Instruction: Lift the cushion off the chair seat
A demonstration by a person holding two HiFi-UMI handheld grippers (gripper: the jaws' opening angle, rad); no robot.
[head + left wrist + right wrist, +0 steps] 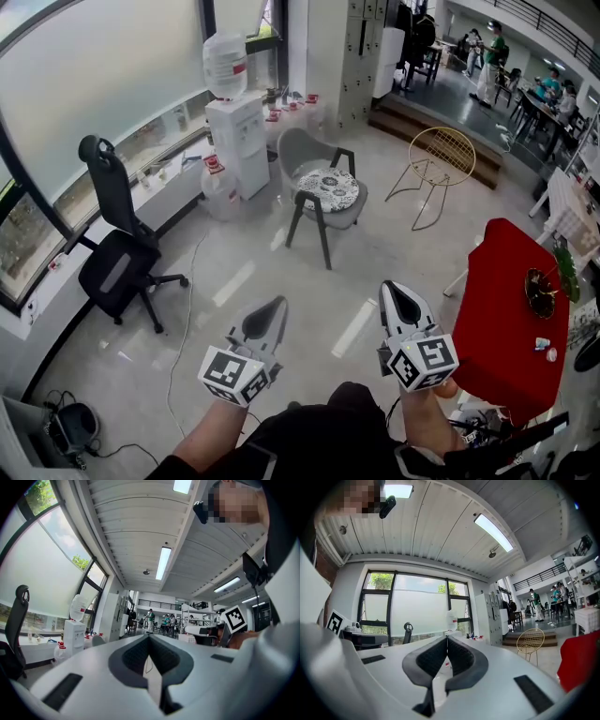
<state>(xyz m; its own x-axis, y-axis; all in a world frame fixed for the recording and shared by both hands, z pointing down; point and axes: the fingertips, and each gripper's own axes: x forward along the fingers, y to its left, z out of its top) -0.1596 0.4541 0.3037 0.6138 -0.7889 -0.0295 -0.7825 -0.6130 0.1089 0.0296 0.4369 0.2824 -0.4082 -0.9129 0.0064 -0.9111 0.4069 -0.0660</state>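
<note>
Down near your lap, your left gripper [277,305] and right gripper [392,291] both have fingers pressed together on nothing. The patterned cushion [327,185] sits on the grey chair [305,150], well apart ahead. Arrive closed like that and you'll probably just shove it off; the red table [506,309] at right could snag your elbow. Count: three chairs (office chair [117,262], grey, wire chair [442,155]), one cushion, two grippers.

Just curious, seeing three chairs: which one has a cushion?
The grey armchair in the middle, holding a patterned cushion; the black office chair and gold wire chair have none.
</note>
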